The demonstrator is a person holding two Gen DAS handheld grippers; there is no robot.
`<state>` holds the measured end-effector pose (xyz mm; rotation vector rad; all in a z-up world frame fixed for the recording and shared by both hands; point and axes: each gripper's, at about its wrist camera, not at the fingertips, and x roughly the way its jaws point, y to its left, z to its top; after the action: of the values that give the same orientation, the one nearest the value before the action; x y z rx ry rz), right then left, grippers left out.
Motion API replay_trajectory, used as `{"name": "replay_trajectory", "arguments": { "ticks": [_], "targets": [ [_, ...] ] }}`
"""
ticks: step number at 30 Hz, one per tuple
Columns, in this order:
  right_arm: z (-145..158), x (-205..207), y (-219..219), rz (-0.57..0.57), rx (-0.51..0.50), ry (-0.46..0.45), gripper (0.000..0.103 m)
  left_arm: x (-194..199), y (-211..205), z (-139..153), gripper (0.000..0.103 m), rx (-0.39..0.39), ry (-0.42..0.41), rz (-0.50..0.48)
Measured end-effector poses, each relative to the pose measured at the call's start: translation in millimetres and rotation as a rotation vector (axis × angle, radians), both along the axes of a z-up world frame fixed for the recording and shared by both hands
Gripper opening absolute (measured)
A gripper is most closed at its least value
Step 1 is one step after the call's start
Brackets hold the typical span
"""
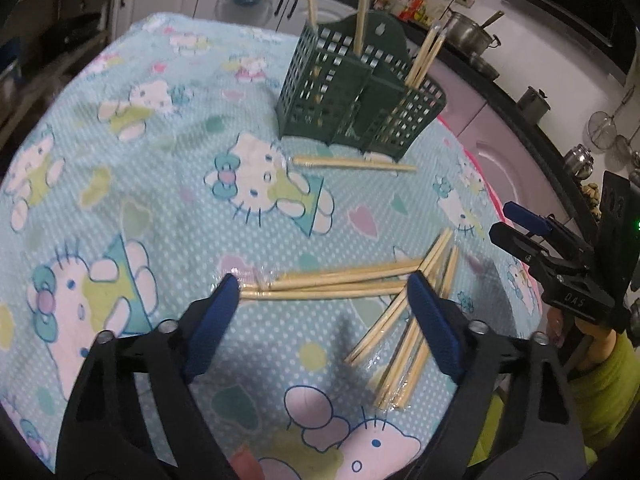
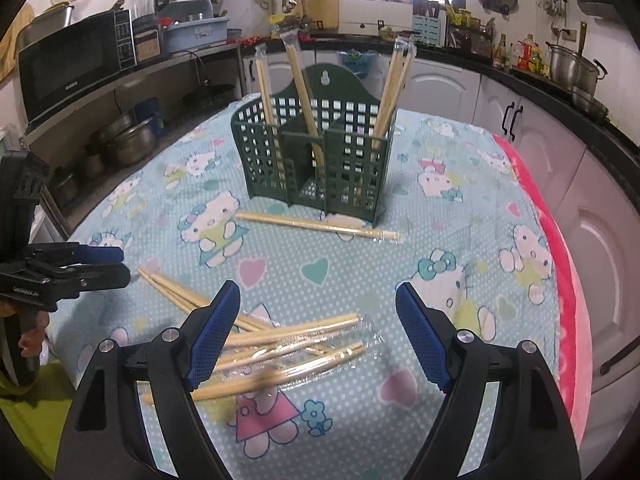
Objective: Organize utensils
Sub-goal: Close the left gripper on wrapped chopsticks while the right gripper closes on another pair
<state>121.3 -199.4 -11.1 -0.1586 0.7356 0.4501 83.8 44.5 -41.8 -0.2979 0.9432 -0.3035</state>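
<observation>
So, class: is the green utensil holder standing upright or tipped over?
Upright. The green utensil holder stands on its base on the tablecloth, with wrapped chopsticks sticking up out of its compartments.

Both wrist views angled down, close – sharing green holder [image 1: 360, 92] [image 2: 316, 156], cloth.

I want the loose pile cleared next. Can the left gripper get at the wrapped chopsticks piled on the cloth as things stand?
Probably yes. The left gripper hangs over the chopstick pile with its jaws open and nothing between them. The right gripper is off to the side, and the green holder stands farther back.
</observation>
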Motion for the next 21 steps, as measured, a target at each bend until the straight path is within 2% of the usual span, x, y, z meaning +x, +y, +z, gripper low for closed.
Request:
{"name": "replay_trajectory", "arguments": {
  "ticks": [2, 10, 15, 21],
  "targets": [
    [-4.2, 0.9, -0.3, 0.000, -0.004, 0.006, 0.078, 2.6, 0.8, -5.7, 0.067, -0.007, 0.015, 0.004],
    [-20.2, 8.6, -0.5, 0.007, -0.022, 0.040, 0.077, 13.7, 0.6, -21.3, 0.060, -0.020, 0.054, 0.019],
    [-26.9, 17.1, -5.3, 0.009, 0.004, 0.079, 0.076, 19.4, -3.6, -22.6, 0.055, -0.009, 0.047, 0.022],
    [-36.3, 29.0, -9.1, 0.008, 0.030, 0.135, 0.072, 26.3, -8.3, -27.3, 0.039, 0.028, 0.052, 0.027]
  ]
}}
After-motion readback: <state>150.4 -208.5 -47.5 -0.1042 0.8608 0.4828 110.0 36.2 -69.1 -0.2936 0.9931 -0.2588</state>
